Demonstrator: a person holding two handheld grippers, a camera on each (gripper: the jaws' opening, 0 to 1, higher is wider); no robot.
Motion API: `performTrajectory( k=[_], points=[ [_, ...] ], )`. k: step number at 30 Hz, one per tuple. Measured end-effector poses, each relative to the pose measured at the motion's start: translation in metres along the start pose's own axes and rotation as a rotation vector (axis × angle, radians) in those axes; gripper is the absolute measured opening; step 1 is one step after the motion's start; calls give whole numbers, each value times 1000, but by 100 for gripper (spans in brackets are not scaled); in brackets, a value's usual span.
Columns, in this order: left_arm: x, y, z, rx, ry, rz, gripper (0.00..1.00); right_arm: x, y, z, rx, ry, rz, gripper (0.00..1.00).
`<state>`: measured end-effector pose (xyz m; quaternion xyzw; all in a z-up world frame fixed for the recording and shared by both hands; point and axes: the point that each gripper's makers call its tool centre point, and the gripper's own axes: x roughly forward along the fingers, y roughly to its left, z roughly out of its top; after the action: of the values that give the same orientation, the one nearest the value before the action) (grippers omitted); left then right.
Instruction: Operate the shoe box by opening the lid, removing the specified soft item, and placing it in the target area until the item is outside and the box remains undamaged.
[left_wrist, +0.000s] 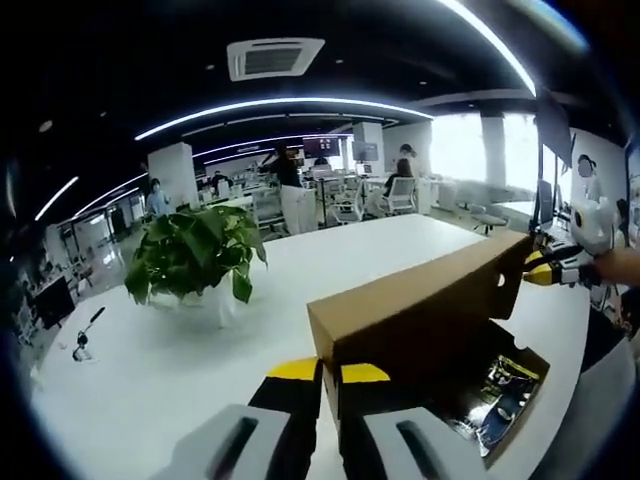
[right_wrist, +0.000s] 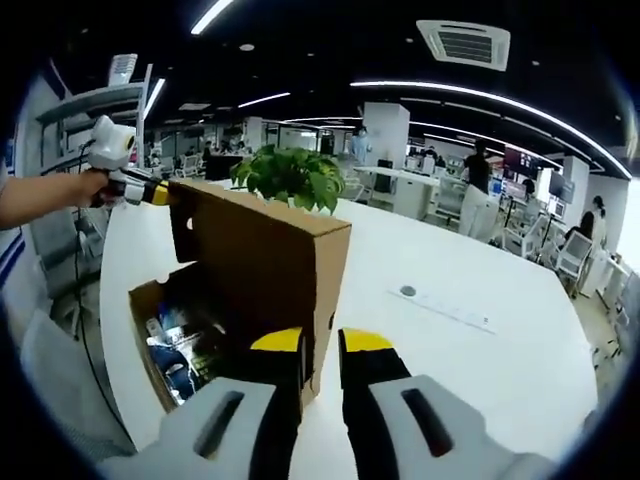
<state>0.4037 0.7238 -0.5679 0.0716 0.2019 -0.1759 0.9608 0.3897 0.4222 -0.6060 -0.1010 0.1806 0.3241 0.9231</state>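
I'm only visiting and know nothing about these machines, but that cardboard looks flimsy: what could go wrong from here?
Three risks, as I judge them:
1. Both grippers, left gripper and right gripper, clamp corners of the raised lid; uneven pulling might crease or tear it.
2. The shoe box sits near the table's edge, so a tug could slide it off.
3. With both grippers busy, freeing one for the contents may let the lid drop.

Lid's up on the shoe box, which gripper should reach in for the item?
Probably right. Each gripper pinches one end of the raised lid, but the dark contents lie close beside the right gripper in its view; the left gripper can hold the lid up.
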Motion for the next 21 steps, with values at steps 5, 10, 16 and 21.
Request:
performTrajectory(
  k=[5, 10, 16, 21],
  points=[
    [6, 3, 2, -18, -5, 8, 4, 4, 1, -12, 13, 24, 2, 10],
    [11, 6, 3, -31, -9, 12, 4, 10, 0, -23, 19, 47, 3, 10],
    [17, 9, 5, -39, -10, 16, 4, 18, 0, -36, 20, 77, 8, 9],
    [22, 11, 6, -44, -9, 22, 4, 26, -1, -40, 29, 86, 7, 8]
  ],
)
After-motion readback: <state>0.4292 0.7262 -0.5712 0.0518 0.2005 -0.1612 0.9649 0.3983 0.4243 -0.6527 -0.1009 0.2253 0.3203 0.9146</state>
